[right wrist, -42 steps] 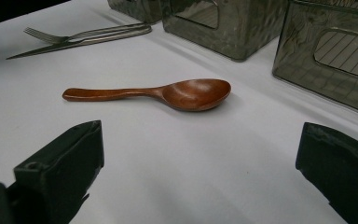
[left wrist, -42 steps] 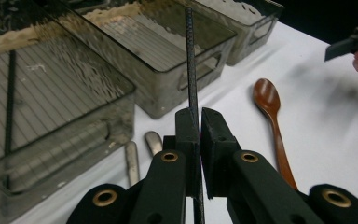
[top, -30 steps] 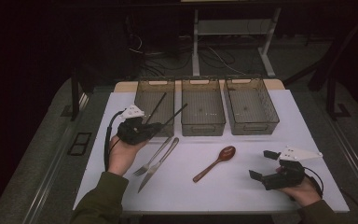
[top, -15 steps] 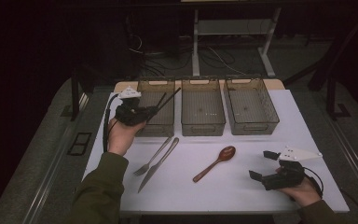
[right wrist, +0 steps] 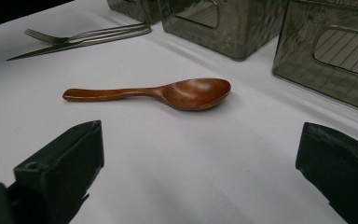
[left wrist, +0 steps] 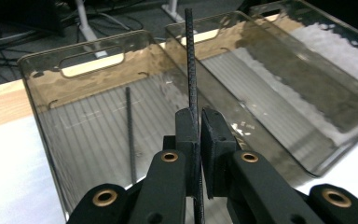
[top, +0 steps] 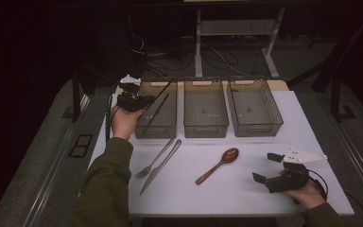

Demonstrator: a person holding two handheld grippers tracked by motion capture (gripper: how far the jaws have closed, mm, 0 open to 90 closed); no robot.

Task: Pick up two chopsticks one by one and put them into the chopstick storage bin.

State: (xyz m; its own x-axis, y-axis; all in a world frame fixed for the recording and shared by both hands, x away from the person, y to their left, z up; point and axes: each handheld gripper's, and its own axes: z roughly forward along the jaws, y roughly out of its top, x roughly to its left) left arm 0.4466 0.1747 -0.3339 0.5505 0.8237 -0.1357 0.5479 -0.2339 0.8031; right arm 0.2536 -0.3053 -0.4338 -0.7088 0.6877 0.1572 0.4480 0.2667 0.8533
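Three smoked clear plastic bins stand in a row on the white worktop [top: 264, 189]. The left bin [top: 144, 130] holds one thin black chopstick [left wrist: 130, 135] on its floor; the middle bin [top: 206, 127] and the right bin [top: 260, 127] hold nothing visible. The left gripper [left wrist: 196, 116] clamps a second black chopstick [left wrist: 191, 56] with narrow fingers, above the left bin. A second ago it hung nearer the steel fork [top: 155, 158]. The right gripper [right wrist: 200, 154] rests with fingers wide, facing the brown wooden spoon [right wrist: 168, 93].

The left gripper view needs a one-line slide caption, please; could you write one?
Left gripper shut on a black chopstick above the smoky bin, where another chopstick lies.
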